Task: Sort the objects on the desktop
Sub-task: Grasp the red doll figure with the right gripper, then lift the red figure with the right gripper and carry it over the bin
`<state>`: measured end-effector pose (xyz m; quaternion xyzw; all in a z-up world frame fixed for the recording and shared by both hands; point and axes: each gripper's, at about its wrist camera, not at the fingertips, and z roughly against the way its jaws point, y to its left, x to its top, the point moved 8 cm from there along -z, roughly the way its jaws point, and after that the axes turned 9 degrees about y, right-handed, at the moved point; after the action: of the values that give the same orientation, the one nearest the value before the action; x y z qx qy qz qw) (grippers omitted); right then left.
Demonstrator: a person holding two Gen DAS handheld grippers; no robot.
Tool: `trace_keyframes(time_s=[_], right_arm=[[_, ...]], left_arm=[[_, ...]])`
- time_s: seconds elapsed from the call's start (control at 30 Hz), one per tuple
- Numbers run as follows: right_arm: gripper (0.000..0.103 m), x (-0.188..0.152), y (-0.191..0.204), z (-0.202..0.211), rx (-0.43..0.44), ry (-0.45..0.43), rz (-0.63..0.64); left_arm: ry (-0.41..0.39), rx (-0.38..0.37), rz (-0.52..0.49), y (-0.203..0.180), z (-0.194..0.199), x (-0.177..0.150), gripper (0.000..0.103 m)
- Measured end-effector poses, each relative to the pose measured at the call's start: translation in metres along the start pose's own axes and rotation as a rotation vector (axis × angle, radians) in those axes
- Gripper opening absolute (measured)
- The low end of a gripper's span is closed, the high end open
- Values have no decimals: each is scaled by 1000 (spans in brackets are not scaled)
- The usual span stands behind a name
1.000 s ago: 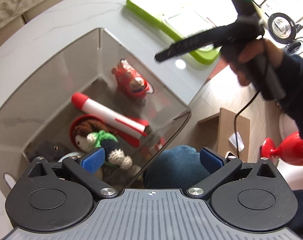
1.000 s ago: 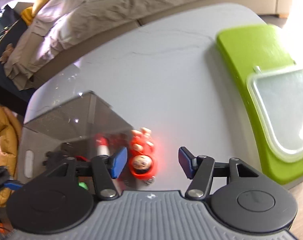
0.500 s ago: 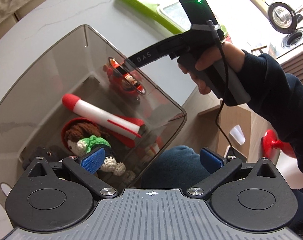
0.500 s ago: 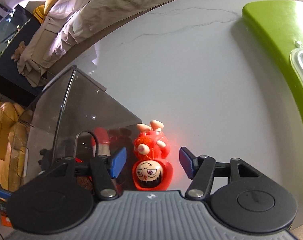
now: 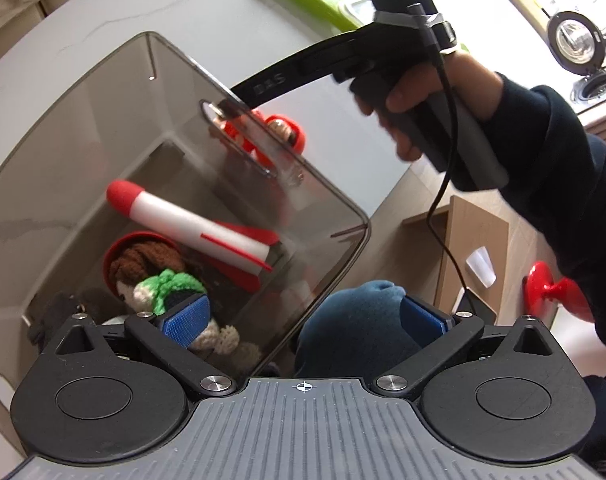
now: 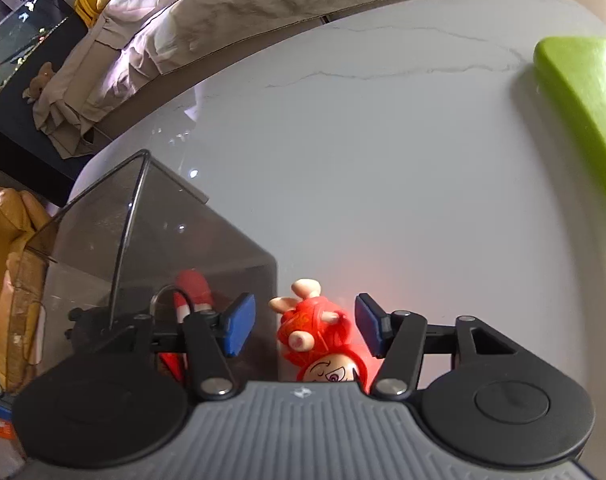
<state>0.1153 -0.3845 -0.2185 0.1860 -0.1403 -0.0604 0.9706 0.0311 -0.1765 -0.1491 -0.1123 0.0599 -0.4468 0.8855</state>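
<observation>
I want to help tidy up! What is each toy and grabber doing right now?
Red doll figure: lying on table, outside bin.
Smoky clear plastic bin: open-topped, holding toys.
Red-and-white foam rocket: lying in bin.
Crocheted doll: in bin.
Right gripper: open around figure.
Left gripper: open, empty.

Right tool (image 6: 305,330) lowered over red doll (image 6: 321,338), jaws now straddling it.

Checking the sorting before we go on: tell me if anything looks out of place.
One thing does: the red doll lies on its side on the table, outside the clear bin, while the rocket and knitted doll are inside. The open right tongs straddle it.
</observation>
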Motion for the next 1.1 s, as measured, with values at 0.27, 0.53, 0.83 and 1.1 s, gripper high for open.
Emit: trace_keyframes(time_s=[0.27, 0.53, 0.83, 1.1], right_arm=[[71, -25, 3, -2, -35, 126, 255], [65, -35, 17, -35, -119, 233, 384], [55, -30, 21, -17, -260, 211, 367], [55, 21, 96, 108, -292, -9, 403]], left_arm=[[-4, -22, 27, 6, -2, -2, 103], [24, -14, 19, 1, -7, -5, 103], [-4, -53, -3, -5, -4, -13, 103], [-87, -88, 59, 24, 17, -48, 103]])
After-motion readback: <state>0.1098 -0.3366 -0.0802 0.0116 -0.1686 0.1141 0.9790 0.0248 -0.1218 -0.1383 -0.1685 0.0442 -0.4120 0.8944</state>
